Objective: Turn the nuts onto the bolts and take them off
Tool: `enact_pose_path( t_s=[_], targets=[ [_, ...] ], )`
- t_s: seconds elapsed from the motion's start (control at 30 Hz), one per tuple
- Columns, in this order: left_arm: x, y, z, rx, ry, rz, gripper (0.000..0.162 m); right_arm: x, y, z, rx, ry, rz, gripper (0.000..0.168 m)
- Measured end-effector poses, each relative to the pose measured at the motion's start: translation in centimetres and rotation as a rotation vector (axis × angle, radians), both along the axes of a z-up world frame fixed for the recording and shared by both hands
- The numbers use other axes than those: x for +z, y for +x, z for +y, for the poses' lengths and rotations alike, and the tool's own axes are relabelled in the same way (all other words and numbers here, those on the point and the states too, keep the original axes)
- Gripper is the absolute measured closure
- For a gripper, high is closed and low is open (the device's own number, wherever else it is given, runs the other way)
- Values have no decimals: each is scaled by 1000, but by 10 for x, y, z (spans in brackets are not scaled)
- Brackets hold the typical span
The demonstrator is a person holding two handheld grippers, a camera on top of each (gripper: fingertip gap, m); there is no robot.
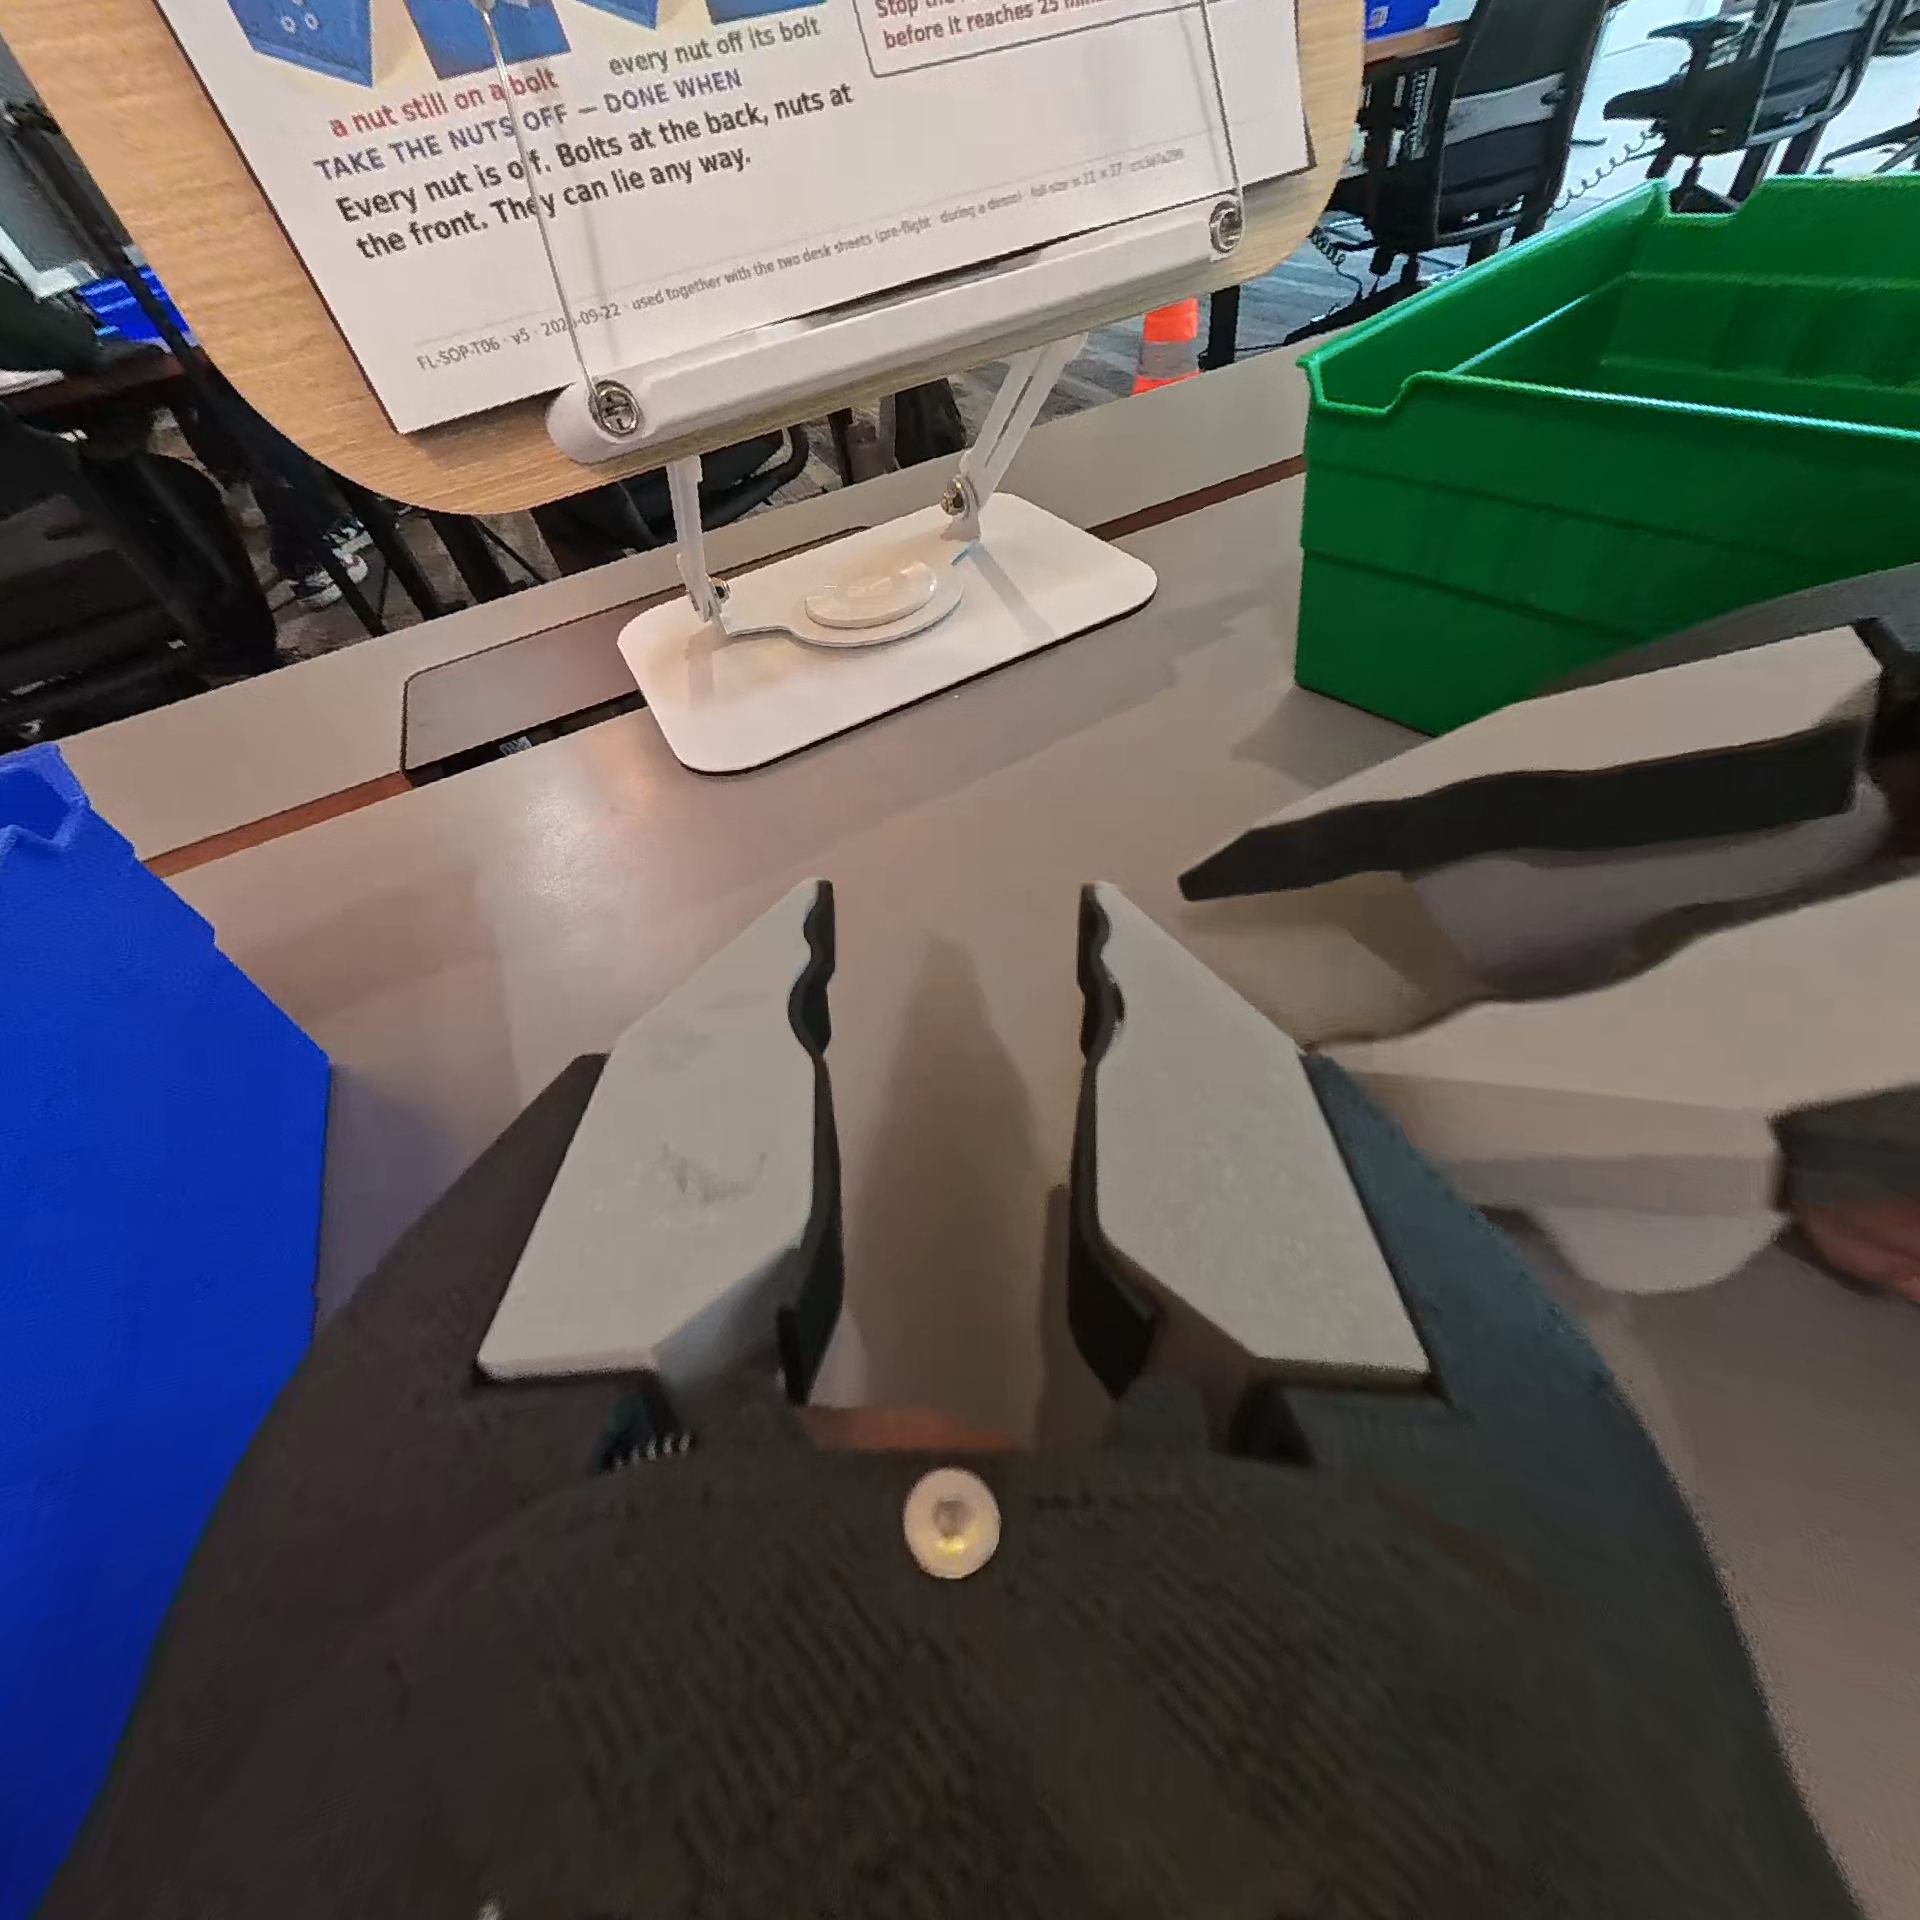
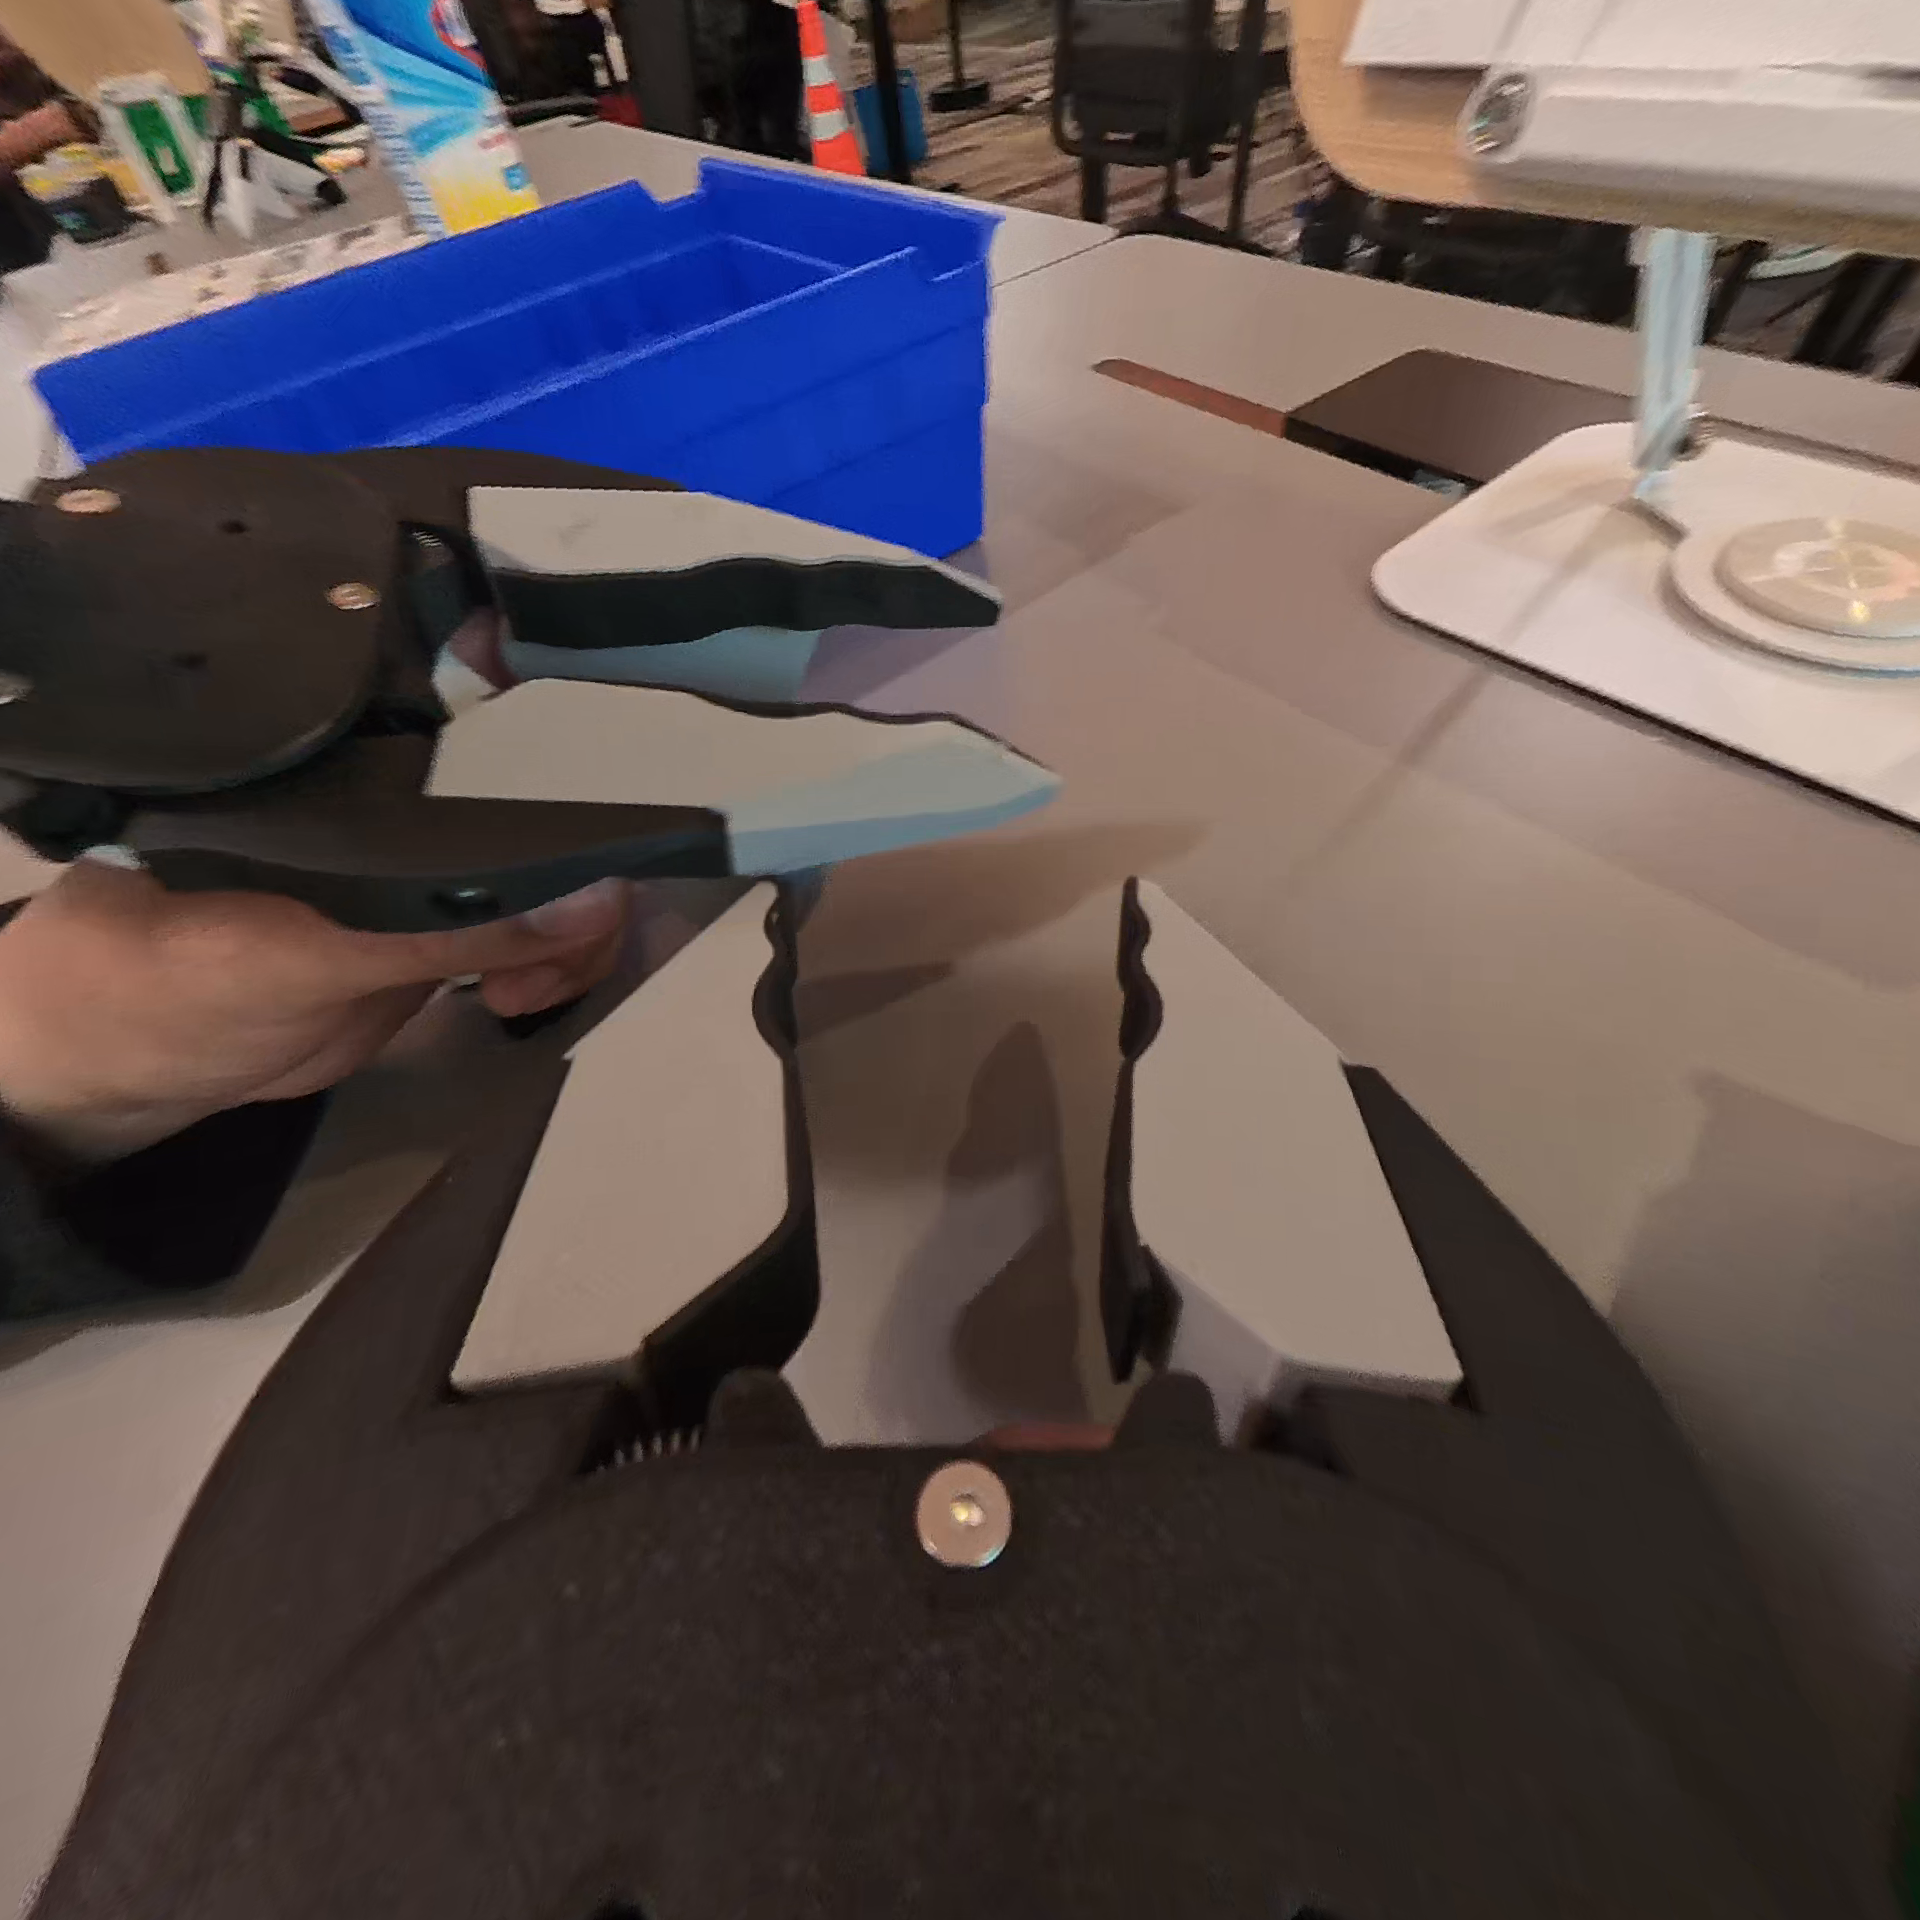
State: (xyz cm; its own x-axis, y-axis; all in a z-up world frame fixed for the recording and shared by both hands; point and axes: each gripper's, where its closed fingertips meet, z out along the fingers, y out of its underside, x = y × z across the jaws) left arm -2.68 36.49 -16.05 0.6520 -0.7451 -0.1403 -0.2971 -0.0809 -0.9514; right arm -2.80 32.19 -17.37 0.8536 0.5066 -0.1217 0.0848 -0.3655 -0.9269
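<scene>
No nuts or bolts show in either view. My left gripper (image 1: 956,904) is open and empty above the grey table (image 1: 1039,810). It also shows in the right wrist view (image 2: 1023,691) at the left, held by a hand (image 2: 208,997), its fingers apart. My right gripper (image 2: 951,904) is open and empty above the table. It enters the left wrist view (image 1: 1247,966) from the right, blurred. A blue bin (image 2: 582,343) stands at the left; its inside shows only bare dividers. A green bin (image 1: 1621,457) stands at the right; its contents are hidden.
A white stand (image 1: 883,634) holds a wooden board with a printed sheet (image 1: 727,177) at the table's back middle. The stand's base also shows in the right wrist view (image 2: 1621,592). A dark slot (image 1: 499,707) lies in the table by the stand. Chairs and an orange cone (image 1: 1169,343) stand beyond.
</scene>
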Motion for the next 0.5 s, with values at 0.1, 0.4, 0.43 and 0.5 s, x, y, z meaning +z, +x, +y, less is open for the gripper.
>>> enact_pose_path(
  t_s=[0.1, 0.4, 0.43, 0.5],
  targets=[
    [-1, -1, 2, 5, -17, -7, 115, 8, -16, -15, 71, -8, 37, 110],
    [-2, -5, 7, 15, -60, -37, 114, 6, -10, -16, 8, 64, -129, 115],
    [-2, -6, 8, 20, -61, -39, 114, 7, -12, -18, 18, 66, -133, 118],
    [-2, -9, 11, 29, -67, -46, 114, 6, -17, -23, 57, 67, -141, 133]
  ],
)
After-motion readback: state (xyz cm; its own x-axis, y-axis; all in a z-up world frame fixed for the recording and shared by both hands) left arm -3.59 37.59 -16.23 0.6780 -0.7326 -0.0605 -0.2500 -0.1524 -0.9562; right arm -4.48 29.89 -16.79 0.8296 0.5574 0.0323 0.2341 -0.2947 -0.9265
